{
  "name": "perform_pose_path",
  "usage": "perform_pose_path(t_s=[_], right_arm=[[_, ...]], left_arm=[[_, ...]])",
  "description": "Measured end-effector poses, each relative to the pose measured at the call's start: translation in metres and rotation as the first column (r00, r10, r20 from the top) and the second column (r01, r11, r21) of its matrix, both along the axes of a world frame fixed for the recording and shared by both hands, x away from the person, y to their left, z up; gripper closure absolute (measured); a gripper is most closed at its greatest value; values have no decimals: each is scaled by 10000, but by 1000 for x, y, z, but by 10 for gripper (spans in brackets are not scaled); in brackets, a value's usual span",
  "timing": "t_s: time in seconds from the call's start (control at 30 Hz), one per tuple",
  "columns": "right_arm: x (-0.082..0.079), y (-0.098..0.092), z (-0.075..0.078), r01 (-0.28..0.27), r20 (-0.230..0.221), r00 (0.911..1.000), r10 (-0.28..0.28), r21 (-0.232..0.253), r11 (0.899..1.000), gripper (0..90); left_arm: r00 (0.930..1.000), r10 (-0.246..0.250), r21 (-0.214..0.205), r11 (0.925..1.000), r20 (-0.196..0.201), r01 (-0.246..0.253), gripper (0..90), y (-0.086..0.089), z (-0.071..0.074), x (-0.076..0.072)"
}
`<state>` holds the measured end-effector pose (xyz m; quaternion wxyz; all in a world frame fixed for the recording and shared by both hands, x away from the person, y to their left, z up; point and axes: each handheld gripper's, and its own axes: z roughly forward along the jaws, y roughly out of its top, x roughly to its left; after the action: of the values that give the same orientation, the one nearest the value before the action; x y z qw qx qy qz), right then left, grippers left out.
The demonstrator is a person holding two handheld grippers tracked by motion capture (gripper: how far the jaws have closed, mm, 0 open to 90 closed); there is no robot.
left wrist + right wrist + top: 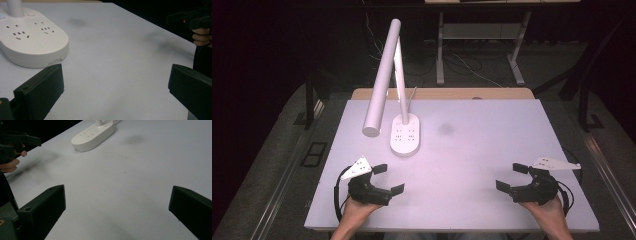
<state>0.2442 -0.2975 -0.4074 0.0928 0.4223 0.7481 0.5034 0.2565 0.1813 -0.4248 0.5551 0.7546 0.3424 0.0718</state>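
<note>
A white desk lamp stands at the table's back left on a socket-strip base (405,135), its tube head (381,85) slanting down to the left. In the high view my left gripper (389,179) rests low over the front left of the table, held by a hand, jaws wide apart with nothing between them. My right gripper (511,177) mirrors it at the front right, also open and empty. The left gripper view shows its own open jaws over bare table and the lamp base (30,42) ahead to the left. The right gripper view shows the lamp base (93,135) far ahead.
The white table top (492,145) has a faint dark smudge (445,129) right of the lamp base. A wooden strip (492,93) runs along its back edge. Beyond lie dark floor, cables and another desk's legs (440,50). Cables trail from both grippers off the front edge.
</note>
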Motion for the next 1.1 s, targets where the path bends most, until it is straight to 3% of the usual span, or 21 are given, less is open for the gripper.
perform_pose_path(t_s=[0.3, 0.53, 1.1], right_arm=[[-2, -1, 1, -5, -55, 10000, 6, 74, 10000, 9], [-4, 4, 2, -119, 7, 9999, 119, -119, 9999, 9], [-5, 5, 4, -159, -323, 9994, 147, -377, 9992, 9]], left_arm=[[10000, 35, -79, 10000, -13, -36, 0, 2, 0, 0], [10000, 76, -121, 9999, -10, -76, 0, 3, 0, 0], [9999, 118, -190, 9997, -41, -119, 0, 3, 0, 0]])
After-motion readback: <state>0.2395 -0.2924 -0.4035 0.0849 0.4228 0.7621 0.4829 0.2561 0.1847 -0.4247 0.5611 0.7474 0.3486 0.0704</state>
